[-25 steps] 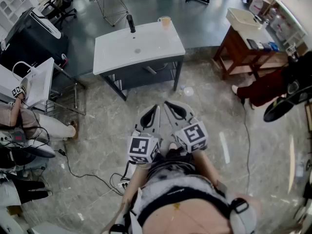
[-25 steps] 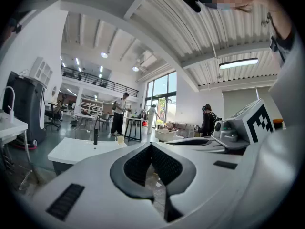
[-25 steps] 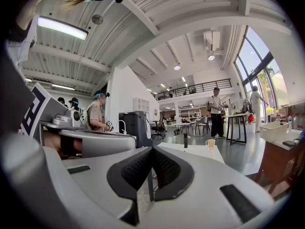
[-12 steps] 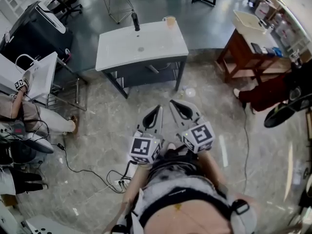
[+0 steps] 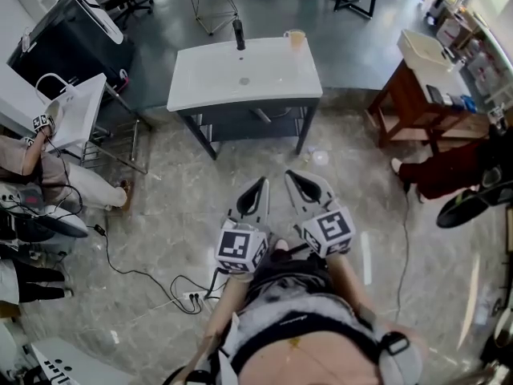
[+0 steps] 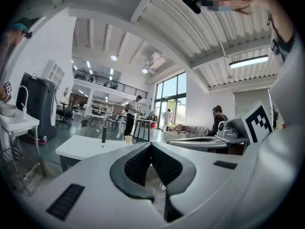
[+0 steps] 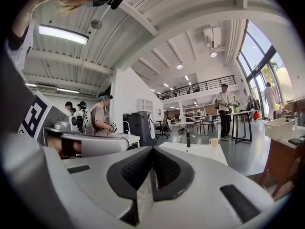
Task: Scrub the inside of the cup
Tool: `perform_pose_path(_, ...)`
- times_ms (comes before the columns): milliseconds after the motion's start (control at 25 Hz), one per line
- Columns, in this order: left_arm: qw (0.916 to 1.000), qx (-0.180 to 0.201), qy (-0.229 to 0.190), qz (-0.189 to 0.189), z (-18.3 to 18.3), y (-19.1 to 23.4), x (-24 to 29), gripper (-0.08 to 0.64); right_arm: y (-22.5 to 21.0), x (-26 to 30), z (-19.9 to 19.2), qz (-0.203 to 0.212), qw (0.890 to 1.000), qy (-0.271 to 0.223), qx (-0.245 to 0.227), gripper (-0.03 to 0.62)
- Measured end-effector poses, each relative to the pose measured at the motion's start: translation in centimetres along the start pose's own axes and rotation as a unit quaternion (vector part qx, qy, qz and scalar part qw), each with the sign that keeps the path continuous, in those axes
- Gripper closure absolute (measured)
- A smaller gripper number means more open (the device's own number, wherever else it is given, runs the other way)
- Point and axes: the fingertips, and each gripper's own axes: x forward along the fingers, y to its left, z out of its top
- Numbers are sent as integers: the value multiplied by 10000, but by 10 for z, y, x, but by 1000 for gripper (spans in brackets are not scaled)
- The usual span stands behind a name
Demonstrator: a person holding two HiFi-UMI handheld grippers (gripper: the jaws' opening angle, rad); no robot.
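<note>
The cup (image 5: 294,38), pale and small, stands on the far right corner of a white sink counter (image 5: 272,79), right of a black faucet (image 5: 238,34). Both grippers are held side by side in front of my body, well short of the counter. My left gripper (image 5: 259,186) is shut with nothing between its pads. My right gripper (image 5: 294,176) is also shut and empty. Past the shut left gripper (image 6: 150,145) the cup (image 6: 127,139) shows far off, and likewise the cup (image 7: 214,142) beyond the right gripper (image 7: 152,148).
A stretch of marble floor lies between me and the counter. A wooden table (image 5: 401,95) with a white tub (image 5: 425,50) stands to the right. A second white sink stand (image 5: 76,115) and a seated person (image 5: 48,175) are at left. Cables (image 5: 152,279) trail on the floor.
The sink counter and cup have slid lower and to the right in the head view as the view shifted. Both grippers stay shut, side by side.
</note>
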Motion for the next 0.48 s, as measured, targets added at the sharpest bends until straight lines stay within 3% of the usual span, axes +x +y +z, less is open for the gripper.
perform_pose_path(480, 9998, 61, -149, -145, 23, 52, 33, 560, -4, 66, 21, 4, 9997, -225, 34, 591)
